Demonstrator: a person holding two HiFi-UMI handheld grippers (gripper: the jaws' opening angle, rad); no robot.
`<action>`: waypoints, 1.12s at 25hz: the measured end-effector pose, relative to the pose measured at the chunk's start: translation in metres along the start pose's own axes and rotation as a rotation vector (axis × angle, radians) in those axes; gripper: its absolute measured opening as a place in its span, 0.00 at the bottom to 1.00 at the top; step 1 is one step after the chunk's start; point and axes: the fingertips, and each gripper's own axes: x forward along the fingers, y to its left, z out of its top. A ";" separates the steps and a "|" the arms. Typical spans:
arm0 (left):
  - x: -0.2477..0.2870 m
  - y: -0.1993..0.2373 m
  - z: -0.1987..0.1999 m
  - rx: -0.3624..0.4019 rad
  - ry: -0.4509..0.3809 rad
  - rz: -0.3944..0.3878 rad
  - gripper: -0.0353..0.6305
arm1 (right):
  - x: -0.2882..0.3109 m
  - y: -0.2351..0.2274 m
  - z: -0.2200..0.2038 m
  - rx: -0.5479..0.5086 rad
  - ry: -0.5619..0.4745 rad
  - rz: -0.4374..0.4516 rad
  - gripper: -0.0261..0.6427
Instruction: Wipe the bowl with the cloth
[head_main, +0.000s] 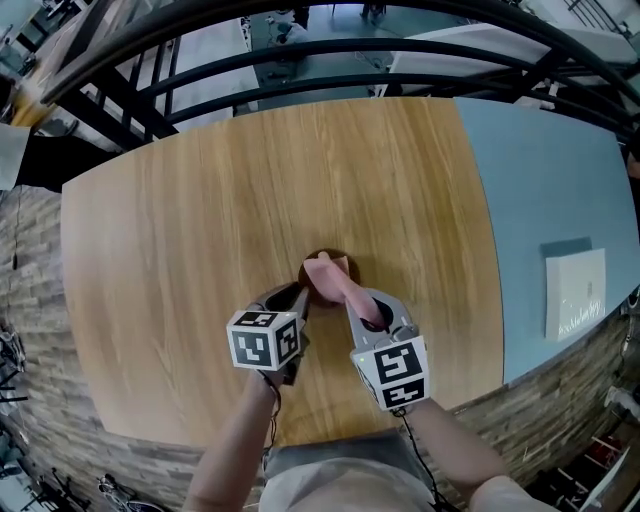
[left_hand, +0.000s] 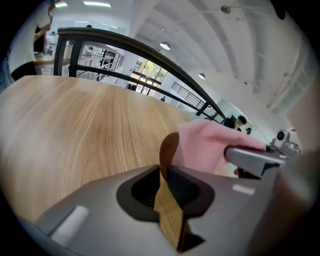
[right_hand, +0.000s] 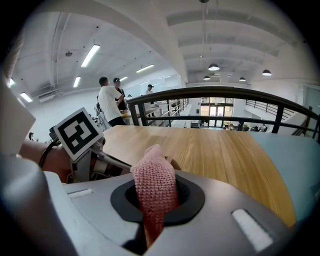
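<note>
Seen from the head view, the small brown bowl (head_main: 340, 260) sits mid-surface (head_main: 200, 250), just far of both tools. The left gripper (head_main: 297, 295) is at its left edge and the right gripper (head_main: 365, 300) is near its right. The pink cloth (head_main: 338, 285) lies over the bowl, hiding most of its inside.

Looking through the left gripper view, the left gripper (left_hand: 164, 172) has its jaws closed to a narrow slot on the bowl (left_hand: 169, 147) rim, which stands edge-on. The cloth (left_hand: 202, 145) bulges just right of it.

Going by the right gripper view, the right gripper (right_hand: 157, 177) has its jaws clamped on the knitted cloth (right_hand: 156, 185), whose long axis runs straight ahead toward the bowl. The bowl is almost wholly hidden behind the cloth, so contact inside it is hard to judge.
</note>
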 end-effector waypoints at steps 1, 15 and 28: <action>0.000 0.000 0.000 -0.002 -0.003 -0.002 0.11 | 0.000 0.003 -0.003 -0.006 0.012 0.005 0.06; -0.039 -0.047 0.012 0.176 -0.037 -0.047 0.06 | -0.036 0.036 0.004 -0.152 0.028 0.061 0.06; -0.155 -0.148 0.036 0.546 -0.147 -0.011 0.06 | -0.128 0.075 0.072 -0.158 -0.114 0.075 0.06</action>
